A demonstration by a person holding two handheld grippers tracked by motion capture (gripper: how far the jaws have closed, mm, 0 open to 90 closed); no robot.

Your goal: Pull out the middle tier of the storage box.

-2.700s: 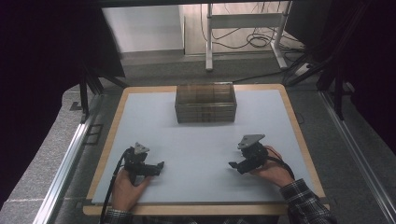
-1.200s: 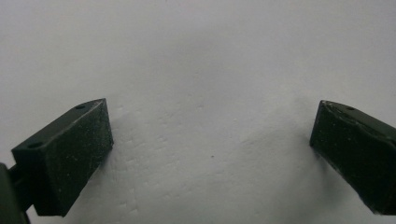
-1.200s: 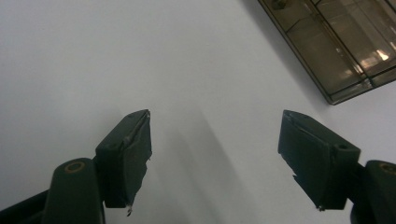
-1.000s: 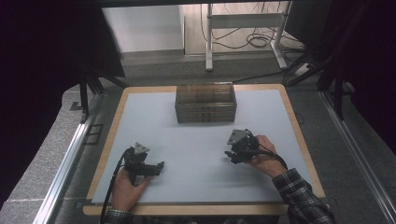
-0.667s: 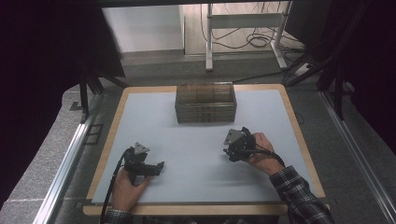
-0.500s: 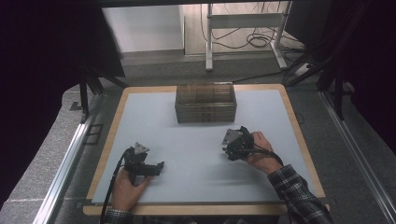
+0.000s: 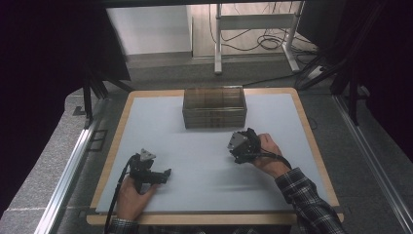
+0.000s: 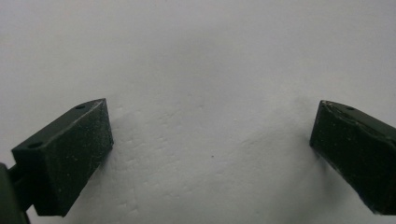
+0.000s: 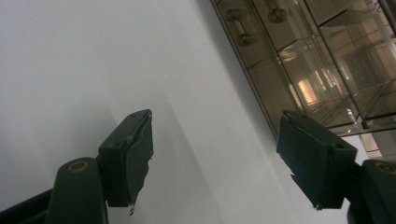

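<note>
A clear brownish drawer box stands at the far middle of the white mat. My right gripper, held in a hand, hovers just in front of the box's right part, tilted toward it. In the right gripper view its jaws stand open with bare mat between them, and the box with small drawer knobs fills the upper right. My left gripper rests low at the near left of the mat. Seen from the left gripper view, it is wide open over bare mat.
The mat lies on a wooden-edged table. Dark metal frame legs stand at the far left and far right. A white stand with cables is on the floor behind the table.
The right gripper has moved left and away from the person toward the box and tilted up. Its jaws stay apart. The left gripper has not moved.
</note>
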